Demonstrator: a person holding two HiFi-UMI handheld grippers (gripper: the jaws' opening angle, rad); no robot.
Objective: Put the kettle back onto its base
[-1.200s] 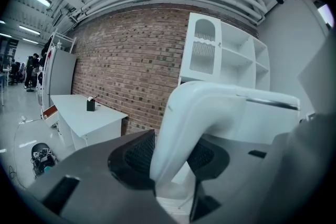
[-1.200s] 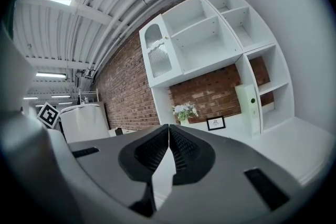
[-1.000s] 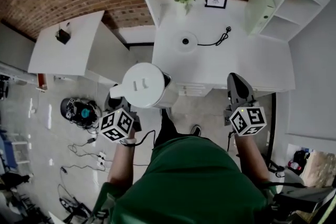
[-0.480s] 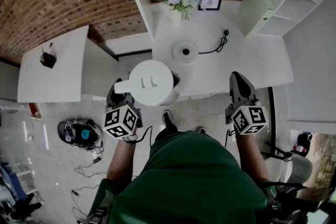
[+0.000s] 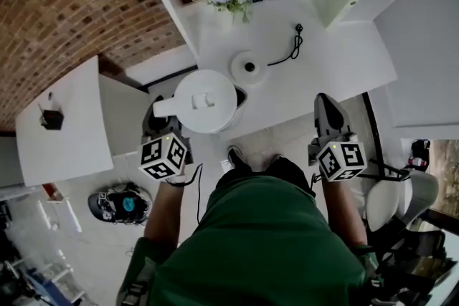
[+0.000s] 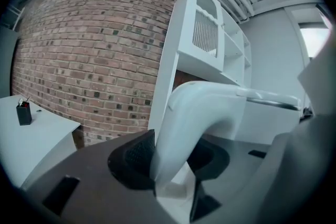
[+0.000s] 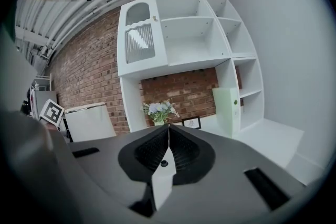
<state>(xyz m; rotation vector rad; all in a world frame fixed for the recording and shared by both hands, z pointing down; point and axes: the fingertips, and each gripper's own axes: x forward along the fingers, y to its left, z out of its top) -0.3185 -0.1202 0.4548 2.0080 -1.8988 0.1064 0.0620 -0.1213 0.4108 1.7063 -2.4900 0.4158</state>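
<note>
Stiff, smooth and probably weighty, the kettle (image 5: 204, 100) hung by its handle (image 6: 197, 107), clamped between the fingers of the left gripper (image 6: 168, 157); the right gripper (image 7: 168, 139) had its fingers together.

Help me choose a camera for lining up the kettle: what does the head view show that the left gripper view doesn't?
Only the head view: the round base with its cord, and the right gripper. Only the left gripper view: the jaws pressed against the handle. Both: the white kettle, the left gripper and the brick wall.
</note>
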